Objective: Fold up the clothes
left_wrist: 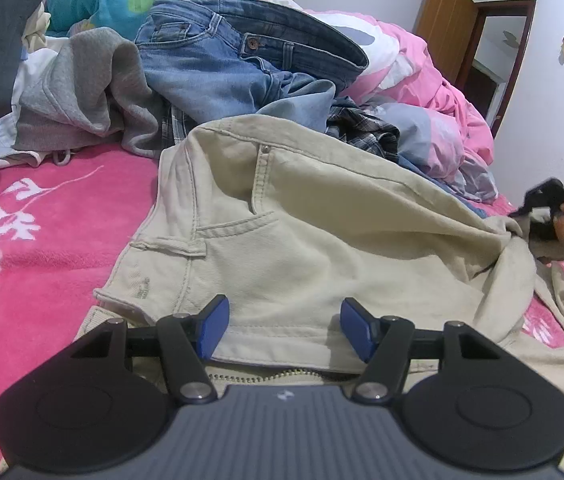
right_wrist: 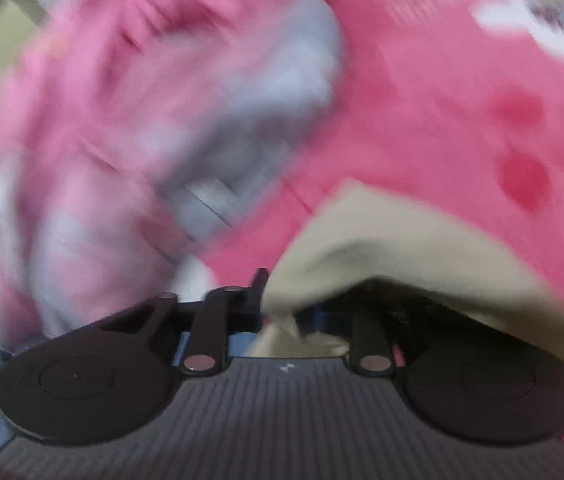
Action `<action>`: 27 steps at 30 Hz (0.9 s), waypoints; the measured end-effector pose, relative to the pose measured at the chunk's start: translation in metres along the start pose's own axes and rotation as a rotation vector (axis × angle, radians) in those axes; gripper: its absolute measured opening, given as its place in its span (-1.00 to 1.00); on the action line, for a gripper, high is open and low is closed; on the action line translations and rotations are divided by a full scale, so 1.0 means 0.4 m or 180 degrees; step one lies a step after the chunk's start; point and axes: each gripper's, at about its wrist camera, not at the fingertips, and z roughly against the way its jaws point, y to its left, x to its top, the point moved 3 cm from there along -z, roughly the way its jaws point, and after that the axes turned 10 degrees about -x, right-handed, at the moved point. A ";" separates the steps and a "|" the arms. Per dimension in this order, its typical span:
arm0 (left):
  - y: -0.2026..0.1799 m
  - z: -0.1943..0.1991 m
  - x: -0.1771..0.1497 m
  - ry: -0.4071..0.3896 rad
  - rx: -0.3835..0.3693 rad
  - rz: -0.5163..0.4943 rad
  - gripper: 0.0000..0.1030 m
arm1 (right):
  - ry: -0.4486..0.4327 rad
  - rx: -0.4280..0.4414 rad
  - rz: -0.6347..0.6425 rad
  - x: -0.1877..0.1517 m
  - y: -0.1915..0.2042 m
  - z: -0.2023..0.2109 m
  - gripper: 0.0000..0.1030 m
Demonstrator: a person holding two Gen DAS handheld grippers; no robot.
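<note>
Now | khaki trousers (left_wrist: 322,220) between parted left jaws (waistband) | right jaws clamp trouser cloth.

The pale beige cotton trousers (left_wrist: 322,240) lie on a bright pink fleece blanket (left_wrist: 53,220) with white branch patterns. Behind are faded blue denim jeans (left_wrist: 217,64), a grey knitted sweater (left_wrist: 89,88), a dark checked shirt (left_wrist: 366,128) and a light pink quilt (left_wrist: 434,80).

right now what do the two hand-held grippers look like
Both share one design. The left hand-held gripper has a ribbed grey body with a small white logo, two round black side discs, black linkage arms with silver pivots, and blue fingertip pads. The right hand-held gripper looks the same, though blurred.
</note>
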 end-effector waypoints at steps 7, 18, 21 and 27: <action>0.002 0.000 0.001 -0.0004 -0.0006 0.0004 0.23 | 0.0057 0.0400 0.0126 -0.072 -0.124 0.232 0.07; 0.001 -0.001 0.001 0.0014 0.0009 -0.0015 0.24 | 0.0754 0.0450 0.0888 -0.380 -0.151 0.280 0.36; 0.002 -0.001 0.001 0.0016 0.0005 -0.0012 0.24 | 0.0609 0.0644 0.1076 -0.424 -0.092 0.280 -0.38; 0.005 -0.001 0.002 0.0012 -0.0022 0.0022 0.24 | 0.0051 0.0966 0.0467 -0.383 -0.177 0.443 -0.82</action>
